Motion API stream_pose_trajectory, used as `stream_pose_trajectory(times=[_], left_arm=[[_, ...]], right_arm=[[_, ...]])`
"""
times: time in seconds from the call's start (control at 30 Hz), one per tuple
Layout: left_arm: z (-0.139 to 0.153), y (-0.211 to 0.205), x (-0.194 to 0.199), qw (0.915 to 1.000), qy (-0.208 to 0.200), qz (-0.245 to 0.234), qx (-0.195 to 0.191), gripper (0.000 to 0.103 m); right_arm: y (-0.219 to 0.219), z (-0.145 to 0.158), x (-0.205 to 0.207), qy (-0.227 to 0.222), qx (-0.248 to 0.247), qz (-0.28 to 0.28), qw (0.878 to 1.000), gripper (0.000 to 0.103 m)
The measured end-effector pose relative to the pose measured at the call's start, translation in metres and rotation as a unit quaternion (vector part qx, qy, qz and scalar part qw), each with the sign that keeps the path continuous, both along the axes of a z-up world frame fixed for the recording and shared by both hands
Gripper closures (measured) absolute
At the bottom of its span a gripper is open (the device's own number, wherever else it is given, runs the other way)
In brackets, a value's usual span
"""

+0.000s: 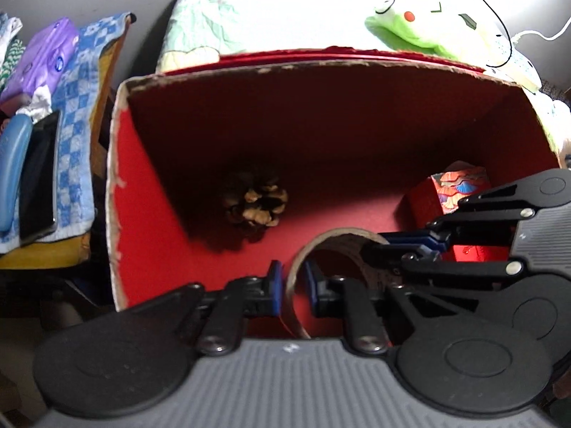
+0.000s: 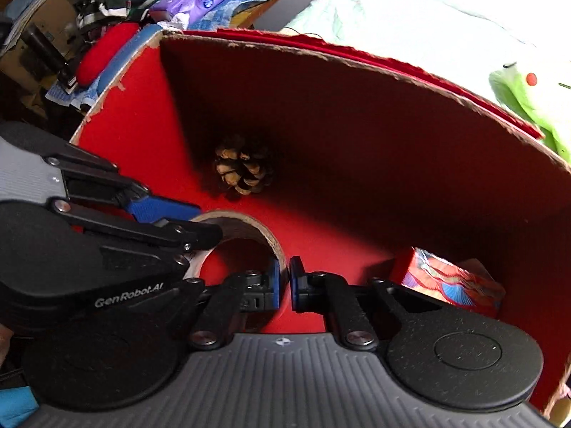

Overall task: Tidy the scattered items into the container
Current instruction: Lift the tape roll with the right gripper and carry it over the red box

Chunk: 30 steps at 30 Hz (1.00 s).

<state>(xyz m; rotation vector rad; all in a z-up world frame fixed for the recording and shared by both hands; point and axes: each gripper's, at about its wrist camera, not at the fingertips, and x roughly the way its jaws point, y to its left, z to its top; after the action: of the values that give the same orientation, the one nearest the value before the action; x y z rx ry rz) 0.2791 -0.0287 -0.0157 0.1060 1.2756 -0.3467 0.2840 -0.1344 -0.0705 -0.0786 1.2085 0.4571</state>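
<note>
- Both grippers are down inside the red cardboard box (image 1: 142, 185), each pinching the wall of 1 tape roll (image 1: 296, 285): I hold the left gripper (image 1: 293, 287) closed on its left wall, and the right gripper (image 2: 284, 283) closed on the opposite wall.
- Roll sits low over the box floor, near front edge, betw. the pine cone (image 1: 255, 201) and a patterned red packet (image 1: 460, 187) in the right corner. Both are already in.
- To finish well, I judge: lower till the roll rests flat, then open both sets of jaws together so it doesn't tip or get dragged. Lift straight up, clear of the torn rim.
- Keep the roll off the pine cone; room looks enough.
- Can't tell if the roll touches the floor yet: its underside is hidden by gripper bodies.
- Near box wall is cut off in both views.
- Packet is partly behind the right gripper in the left wrist view; what it is I can't make out.
- Frames are soft w/ blur, box back is in deep shadow.
- No scattered items left outside that I can confirm; clutter on the side shelf (image 1: 71, 142) and the green plush (image 1: 421, 25) on the bed may be unrelated.
</note>
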Motion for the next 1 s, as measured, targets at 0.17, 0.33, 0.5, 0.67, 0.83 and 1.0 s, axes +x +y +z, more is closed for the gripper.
stream_pose_trajectory(times=[0.17, 0.33, 0.5, 0.67, 0.83, 1.0], left_arm=[[0.000, -0.001, -0.001, 1.0000, -0.007, 0.002, -0.003, 0.088], [0.004, -0.002, -0.005, 0.9999, -0.015, 0.001, 0.000, 0.087], [0.014, -0.002, -0.011, 0.9996, -0.028, -0.002, 0.002, 0.084], [0.021, -0.008, -0.016, 0.9987, -0.037, -0.029, 0.017, 0.084], [0.027, -0.006, -0.022, 0.9980, -0.025, -0.052, -0.026, 0.084], [0.016, -0.011, -0.024, 0.9975, -0.008, -0.060, -0.037, 0.085]], right_arm=[[-0.005, 0.002, -0.001, 0.007, 0.015, 0.002, 1.000, 0.094], [-0.023, 0.006, -0.008, -0.004, 0.045, -0.024, 0.999, 0.091], [-0.024, 0.012, -0.010, -0.004, 0.024, -0.014, 1.000, 0.088], [-0.021, 0.011, -0.007, 0.026, 0.011, 0.003, 1.000, 0.085], [-0.031, 0.016, 0.000, 0.051, 0.025, -0.007, 0.998, 0.092], [-0.042, 0.016, 0.004, 0.064, 0.039, -0.025, 0.997, 0.094]])
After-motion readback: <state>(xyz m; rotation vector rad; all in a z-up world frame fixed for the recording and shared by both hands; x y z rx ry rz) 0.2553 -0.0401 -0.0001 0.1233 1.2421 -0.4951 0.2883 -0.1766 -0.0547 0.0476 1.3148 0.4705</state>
